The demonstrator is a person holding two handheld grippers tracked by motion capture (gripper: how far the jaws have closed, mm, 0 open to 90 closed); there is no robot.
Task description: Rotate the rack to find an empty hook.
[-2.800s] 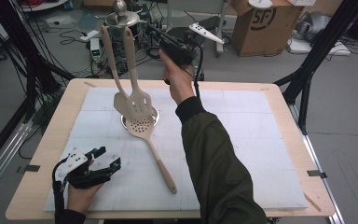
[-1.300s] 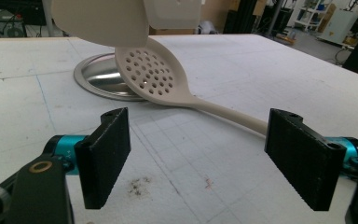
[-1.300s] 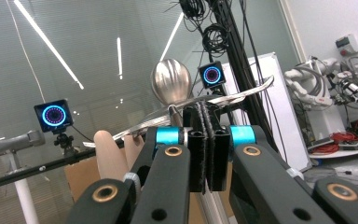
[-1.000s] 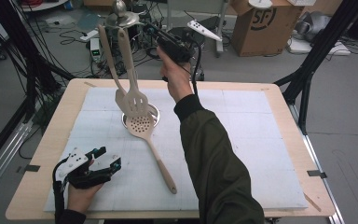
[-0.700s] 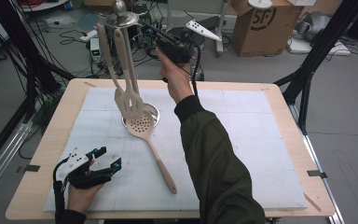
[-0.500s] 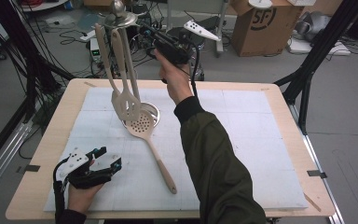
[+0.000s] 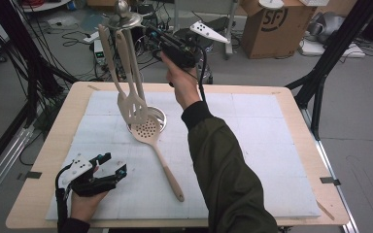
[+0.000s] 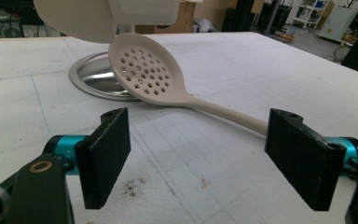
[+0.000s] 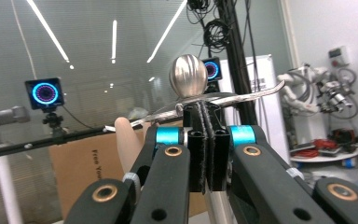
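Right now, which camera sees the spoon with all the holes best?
The high view: the whole slotted spoon shows, bowl leaning on the metal base, handle on the mat. The left gripper view shows its holes close up, but the handle end is hidden. The right gripper view looks elsewhere.

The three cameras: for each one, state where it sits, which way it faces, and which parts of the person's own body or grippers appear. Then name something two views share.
High view: above the table's near side, looking forward and down; shows both forearms, left gripper, right gripper.
Left gripper view: low over the mat, facing the perforated spoon; own open jaws.
Right gripper view: raised, facing the rack's metal knob; own shut jaws.
Shared: high and left gripper views both show the spoon and the rack's round metal base.
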